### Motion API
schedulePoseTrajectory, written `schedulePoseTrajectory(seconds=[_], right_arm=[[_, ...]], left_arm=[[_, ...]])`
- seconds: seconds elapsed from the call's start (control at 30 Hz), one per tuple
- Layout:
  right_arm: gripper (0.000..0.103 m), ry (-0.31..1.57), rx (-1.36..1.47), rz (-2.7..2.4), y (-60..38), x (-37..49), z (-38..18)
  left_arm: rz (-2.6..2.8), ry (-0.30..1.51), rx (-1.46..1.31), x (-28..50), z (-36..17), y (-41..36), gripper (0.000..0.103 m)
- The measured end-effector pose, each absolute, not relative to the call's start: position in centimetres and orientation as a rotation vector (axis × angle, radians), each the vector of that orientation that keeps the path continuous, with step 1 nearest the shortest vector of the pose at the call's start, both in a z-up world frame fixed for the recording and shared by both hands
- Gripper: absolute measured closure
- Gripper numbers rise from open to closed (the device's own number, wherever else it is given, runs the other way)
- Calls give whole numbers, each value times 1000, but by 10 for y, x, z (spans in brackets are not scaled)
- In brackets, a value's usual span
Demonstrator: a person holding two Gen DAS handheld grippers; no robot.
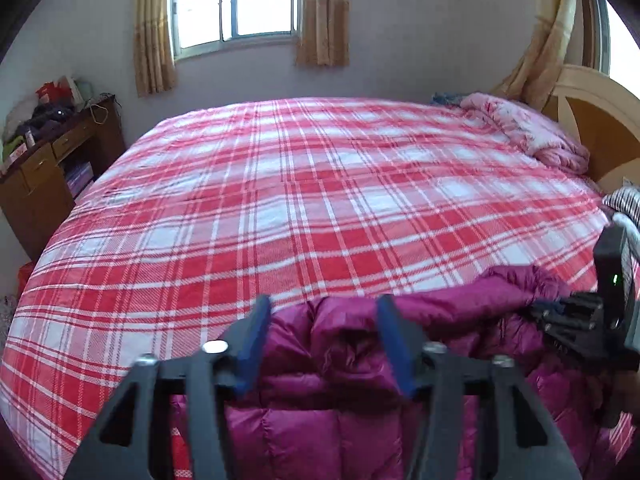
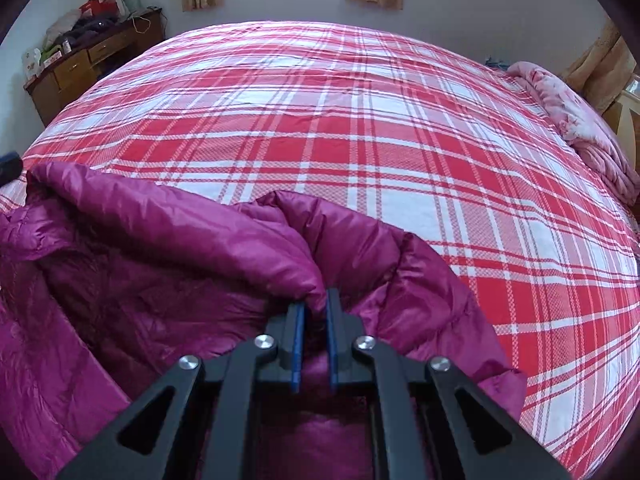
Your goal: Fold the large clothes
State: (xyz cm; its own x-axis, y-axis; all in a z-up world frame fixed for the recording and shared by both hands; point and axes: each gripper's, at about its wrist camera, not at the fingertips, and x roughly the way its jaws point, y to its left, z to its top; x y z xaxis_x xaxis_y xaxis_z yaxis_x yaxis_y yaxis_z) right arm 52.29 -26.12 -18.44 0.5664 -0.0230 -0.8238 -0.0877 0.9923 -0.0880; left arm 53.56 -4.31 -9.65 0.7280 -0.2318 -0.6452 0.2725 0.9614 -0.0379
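Magenta down jacket (image 2: 160, 280) lies on the plaid bed (image 2: 400, 140), pinched by the right gripper (image 2: 314, 308), left gripper (image 1: 324, 308) spread wide above it.

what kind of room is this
Almost certainly a home bedroom: a big bed with a red plaid sheet fills the view, a curtained window sits in the far wall, and a cluttered wooden desk stands beside the bed.
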Motion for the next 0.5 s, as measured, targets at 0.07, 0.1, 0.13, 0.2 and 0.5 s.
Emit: schedulePoseTrajectory(seconds=[0.07,0.1,0.13,0.2,0.5], right_arm=[[92,952,-141,33,-259,521,-187],[92,943,-148,32,-259,519,-188],[92,934,-154,31,-259,518,-189],[92,921,-161,33,-259,516,-190],[64,869,-39,54,-274,499,-152]], left_arm=[[-261,655,25,540,-86,-46,10],[-270,658,19,545,-84,-51,10],[-273,679,31,552,-85,-60,10],[-256,719,73,560,-97,-76,10],[-191,909,166,572,-189,-88,10]])
